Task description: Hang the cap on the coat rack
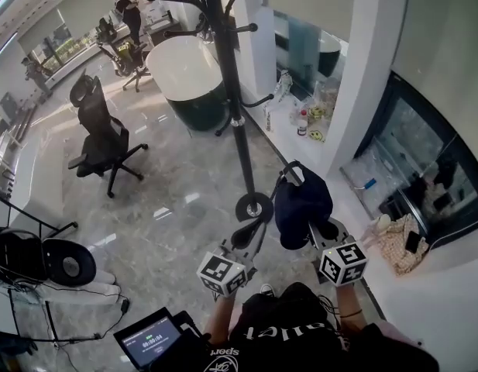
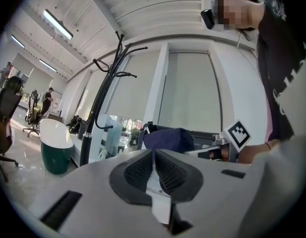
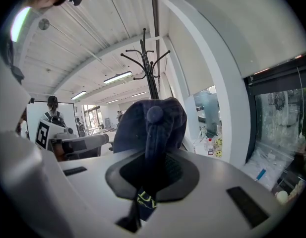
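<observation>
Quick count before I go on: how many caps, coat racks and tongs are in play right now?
Caps: 1, the navy cap, clamped in the right tongs
Coat racks: 1, the black coat rack
Tongs: 2, counting the left tongs, shut with nothing in them
Total: 4

The right tongs [image 3: 153,157] are pinched tight on a dark blue cap [image 3: 143,128]. The cap sticks up in front of them. Behind it stands a tall black coat rack [image 3: 152,86] with curly hooks. The left tongs [image 3: 100,142] are off to one side.
</observation>
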Available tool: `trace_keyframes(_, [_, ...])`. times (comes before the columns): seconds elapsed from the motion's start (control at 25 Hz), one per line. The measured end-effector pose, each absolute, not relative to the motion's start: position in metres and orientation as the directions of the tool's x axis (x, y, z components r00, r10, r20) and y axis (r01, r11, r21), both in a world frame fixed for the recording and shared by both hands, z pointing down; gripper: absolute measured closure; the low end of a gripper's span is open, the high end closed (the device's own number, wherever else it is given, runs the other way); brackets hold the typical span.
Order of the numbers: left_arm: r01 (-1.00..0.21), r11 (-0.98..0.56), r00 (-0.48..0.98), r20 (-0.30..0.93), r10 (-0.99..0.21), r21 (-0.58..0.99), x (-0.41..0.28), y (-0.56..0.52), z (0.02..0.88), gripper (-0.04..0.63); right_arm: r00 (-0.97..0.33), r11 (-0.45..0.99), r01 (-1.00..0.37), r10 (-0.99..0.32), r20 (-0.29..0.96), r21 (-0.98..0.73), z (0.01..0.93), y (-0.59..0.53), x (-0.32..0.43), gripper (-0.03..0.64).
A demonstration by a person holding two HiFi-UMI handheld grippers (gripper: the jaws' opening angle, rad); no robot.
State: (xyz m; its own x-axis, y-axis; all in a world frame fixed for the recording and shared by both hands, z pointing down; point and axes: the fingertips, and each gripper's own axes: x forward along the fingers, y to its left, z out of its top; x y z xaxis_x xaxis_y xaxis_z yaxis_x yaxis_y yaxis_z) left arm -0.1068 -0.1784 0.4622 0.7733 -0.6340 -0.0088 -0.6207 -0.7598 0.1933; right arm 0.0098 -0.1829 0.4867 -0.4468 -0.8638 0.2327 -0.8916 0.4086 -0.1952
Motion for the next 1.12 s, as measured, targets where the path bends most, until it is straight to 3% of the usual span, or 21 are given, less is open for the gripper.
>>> trace_keyframes(0.36, [-0.624, -0.749, 0.771, 0.021, -0.636, 0.222, -0.098, -0.217, 0.476, 0.590, -0.452, 0.421, -0.890, -0.864, 0.222, -0.174, 0.483, -0.248, 0.023, 0.583])
trace_keyframes(1.12, [-0.756, -0.617, 0.632, -0.002, -0.775, 0.217, -0.065, -0.385, 0.460, 0.589, -0.583, 0.562, -0.812, -0.784, 0.213, -0.155, 0.474, -0.477, 0.058, 0.583])
